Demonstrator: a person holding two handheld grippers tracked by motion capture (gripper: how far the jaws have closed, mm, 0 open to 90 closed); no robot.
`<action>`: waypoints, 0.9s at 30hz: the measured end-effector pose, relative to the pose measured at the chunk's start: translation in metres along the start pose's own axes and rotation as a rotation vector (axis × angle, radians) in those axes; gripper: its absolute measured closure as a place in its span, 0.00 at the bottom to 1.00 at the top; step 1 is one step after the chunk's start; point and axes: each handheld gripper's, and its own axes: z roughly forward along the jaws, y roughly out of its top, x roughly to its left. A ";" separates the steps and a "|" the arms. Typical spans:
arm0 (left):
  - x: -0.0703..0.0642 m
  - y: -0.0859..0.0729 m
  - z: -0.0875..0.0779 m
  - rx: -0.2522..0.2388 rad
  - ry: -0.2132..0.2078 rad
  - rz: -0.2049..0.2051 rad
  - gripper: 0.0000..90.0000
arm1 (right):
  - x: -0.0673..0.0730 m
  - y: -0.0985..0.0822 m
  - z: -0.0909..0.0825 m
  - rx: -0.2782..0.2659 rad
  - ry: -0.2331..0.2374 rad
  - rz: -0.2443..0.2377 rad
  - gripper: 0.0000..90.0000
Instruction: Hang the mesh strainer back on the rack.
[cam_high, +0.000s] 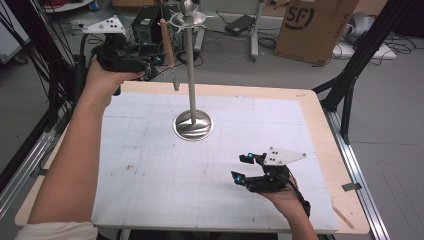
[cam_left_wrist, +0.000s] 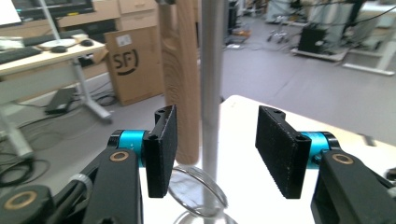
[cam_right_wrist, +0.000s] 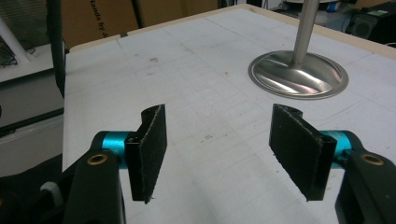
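Wooden handle (cam_left_wrist: 180, 84) between parted fingers (cam_left_wrist: 163, 149)

Black left gripper (cam_high: 152, 70) and right gripper (cam_high: 241, 167), each with teal-blue collars, brass screws, textured black pads and a dotted grey three-cornered plate; white sleeve (cam_high: 57, 231) at seven o'clock.

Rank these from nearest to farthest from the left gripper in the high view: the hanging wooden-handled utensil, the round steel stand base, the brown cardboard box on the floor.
1. Wooden-handled utensil, hanging just right of the left gripper, at the stand's top.
2. Round steel stand base, on the white mat, lower right of it.
3. Brown cardboard box, on the floor past the table's far right corner.
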 end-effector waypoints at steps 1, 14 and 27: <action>0.000 -0.002 -0.002 0.002 -0.007 0.000 0.53 | 0.000 0.000 0.000 0.000 -0.002 0.000 0.40; -0.014 -0.032 -0.012 0.036 -0.075 0.003 0.41 | -0.002 0.001 -0.004 -0.014 -0.004 0.011 0.40; -0.040 -0.075 -0.010 0.077 -0.113 0.007 0.32 | -0.005 0.000 -0.008 -0.017 -0.010 0.017 0.39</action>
